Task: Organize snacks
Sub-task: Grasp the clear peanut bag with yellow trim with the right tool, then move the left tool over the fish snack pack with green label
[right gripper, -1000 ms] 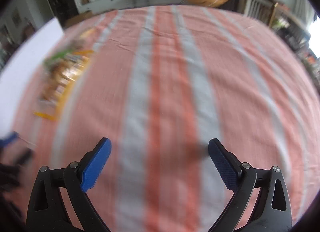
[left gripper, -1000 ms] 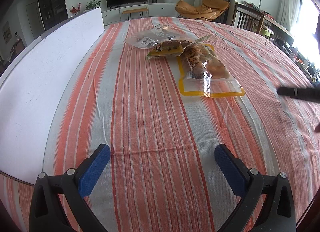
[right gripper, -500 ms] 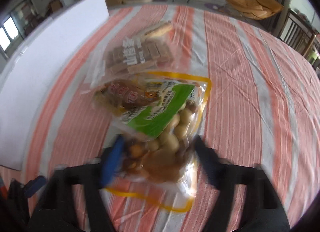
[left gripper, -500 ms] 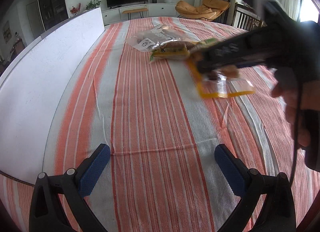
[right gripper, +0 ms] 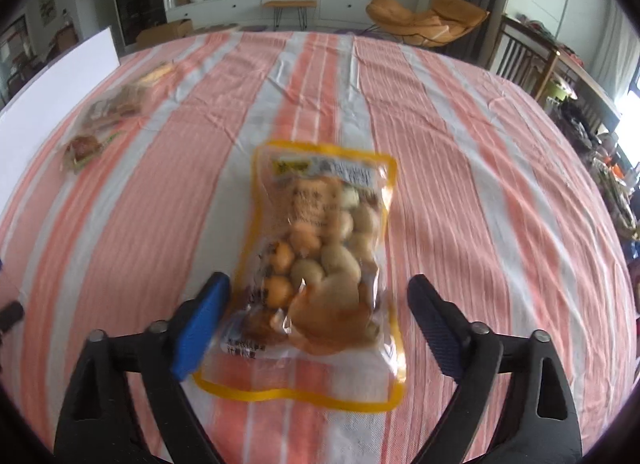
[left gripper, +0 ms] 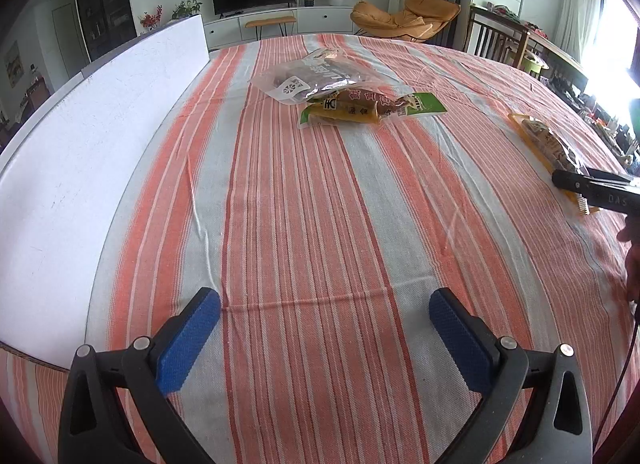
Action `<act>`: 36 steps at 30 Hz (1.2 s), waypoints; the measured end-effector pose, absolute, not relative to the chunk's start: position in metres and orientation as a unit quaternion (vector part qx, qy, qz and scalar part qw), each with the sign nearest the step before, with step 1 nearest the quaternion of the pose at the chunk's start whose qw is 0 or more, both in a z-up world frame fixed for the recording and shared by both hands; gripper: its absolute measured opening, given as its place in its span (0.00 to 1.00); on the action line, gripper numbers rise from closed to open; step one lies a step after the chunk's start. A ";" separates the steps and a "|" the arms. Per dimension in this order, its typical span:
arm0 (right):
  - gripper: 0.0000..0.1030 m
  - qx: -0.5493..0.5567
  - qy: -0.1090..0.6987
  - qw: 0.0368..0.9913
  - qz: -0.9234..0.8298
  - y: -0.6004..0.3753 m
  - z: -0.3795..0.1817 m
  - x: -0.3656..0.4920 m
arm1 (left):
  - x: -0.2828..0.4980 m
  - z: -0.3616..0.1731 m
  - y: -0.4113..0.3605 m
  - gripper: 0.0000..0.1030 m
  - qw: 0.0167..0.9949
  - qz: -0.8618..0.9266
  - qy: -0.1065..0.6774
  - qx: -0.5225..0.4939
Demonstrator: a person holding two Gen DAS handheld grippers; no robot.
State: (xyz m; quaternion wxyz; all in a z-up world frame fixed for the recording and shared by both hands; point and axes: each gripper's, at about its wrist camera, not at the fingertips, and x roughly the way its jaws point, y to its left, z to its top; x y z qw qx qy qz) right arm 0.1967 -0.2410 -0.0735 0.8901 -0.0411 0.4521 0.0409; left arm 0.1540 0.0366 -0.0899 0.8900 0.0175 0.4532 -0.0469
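The yellow-edged snack bag lies flat on the striped bench, between the spread jaws of the right gripper (nothing pinched). Slick film could slide away when it closes. Left gripper is spread wide too, holding nothing.

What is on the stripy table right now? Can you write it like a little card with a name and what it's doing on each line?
table: orange and white striped cloth
yellow-edged snack bag: flat on the cloth between the jaws
right hand-held gripper: open, jaws either side of the yellow-edged snack bag, not squeezing it
left hand-held gripper: open, holding nothing, over bare cloth
green-ended snack pack: lying far back on the cloth
clear snack bag: just behind the green-ended snack pack, touching it
white board: along the table's left edge
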 end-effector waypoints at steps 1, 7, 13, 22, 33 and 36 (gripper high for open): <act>0.91 -0.026 0.448 0.892 0.045 -0.245 -0.076 0.195 | 0.154 -0.090 0.036 1.00 0.890 -0.047 0.453 0.018; 0.94 -0.019 0.449 0.892 0.035 -0.240 -0.076 0.203 | 0.154 -0.090 0.037 1.00 0.890 -0.047 0.453 0.018; 0.95 -0.019 0.449 0.893 0.035 -0.237 -0.076 0.199 | 0.154 -0.090 0.037 1.00 0.890 -0.046 0.453 0.018; 0.96 -0.018 0.449 0.893 0.029 -0.242 -0.076 0.195 | 0.154 -0.090 0.037 1.00 0.890 -0.046 0.453 0.018; 0.96 -0.018 0.450 0.892 0.029 -0.242 -0.076 0.195 | 0.154 -0.090 0.037 1.00 0.890 -0.046 0.453 0.018; 0.96 -0.018 0.450 0.892 0.029 -0.242 -0.076 0.195 | 0.154 -0.090 0.037 1.00 0.890 -0.046 0.453 0.018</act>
